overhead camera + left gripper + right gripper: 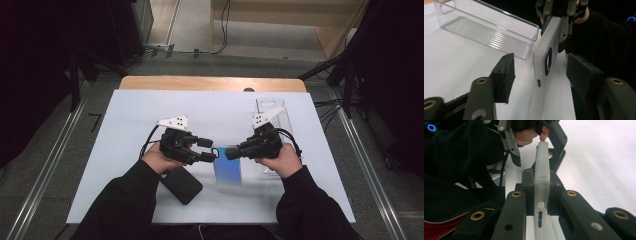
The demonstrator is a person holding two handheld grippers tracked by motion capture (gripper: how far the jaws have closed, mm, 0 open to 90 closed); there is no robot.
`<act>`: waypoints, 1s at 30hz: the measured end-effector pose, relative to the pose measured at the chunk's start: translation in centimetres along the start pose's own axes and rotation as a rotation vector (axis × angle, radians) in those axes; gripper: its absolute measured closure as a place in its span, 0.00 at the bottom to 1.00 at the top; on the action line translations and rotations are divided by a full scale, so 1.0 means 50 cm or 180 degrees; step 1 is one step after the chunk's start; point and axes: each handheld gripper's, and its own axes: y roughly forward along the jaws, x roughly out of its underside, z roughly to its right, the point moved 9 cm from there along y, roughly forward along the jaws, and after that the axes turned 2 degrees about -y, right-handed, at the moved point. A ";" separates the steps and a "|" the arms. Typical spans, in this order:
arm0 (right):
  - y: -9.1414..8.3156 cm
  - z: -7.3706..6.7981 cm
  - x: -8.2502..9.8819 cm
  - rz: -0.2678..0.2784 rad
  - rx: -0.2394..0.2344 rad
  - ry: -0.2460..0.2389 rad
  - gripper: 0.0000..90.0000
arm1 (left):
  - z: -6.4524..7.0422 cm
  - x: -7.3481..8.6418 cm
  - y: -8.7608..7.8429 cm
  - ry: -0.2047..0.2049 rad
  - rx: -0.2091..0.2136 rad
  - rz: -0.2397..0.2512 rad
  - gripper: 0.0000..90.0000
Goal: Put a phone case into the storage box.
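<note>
Jaws of the right gripper (541,192) clamp one frosted phone case (228,170), held on edge above the worktop (130,115); left gripper (541,75) jaws stand half-wide around its far end, not touching; handover unfinished; one black phone (182,184) lies at 7 o'clock, one clear bin (280,120) at 1 o'clock.

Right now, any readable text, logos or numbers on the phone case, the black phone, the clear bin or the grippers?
None readable.
Phone case: plain frosted back, no print.
Black phone: blank from the high view.
Clear bin: no label.
Right gripper, left gripper: no markings.
</note>
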 end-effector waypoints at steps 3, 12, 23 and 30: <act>0.001 -0.003 -0.003 0.0021 -0.0045 -0.0008 0.87 | 0.001 0.000 -0.001 -0.0017 0.0058 0.0000 0.55; 0.007 -0.004 -0.003 -0.0005 -0.0095 -0.0012 0.87 | 0.008 -0.001 -0.001 -0.0136 0.0243 -0.0032 0.71; 0.010 -0.007 -0.006 0.0061 -0.0221 0.0010 0.87 | 0.010 -0.006 -0.008 -0.0202 0.0410 0.0045 0.84; 0.008 -0.004 -0.005 0.0076 -0.0270 0.0047 0.86 | 0.015 -0.005 -0.008 -0.0184 0.0481 0.0034 0.88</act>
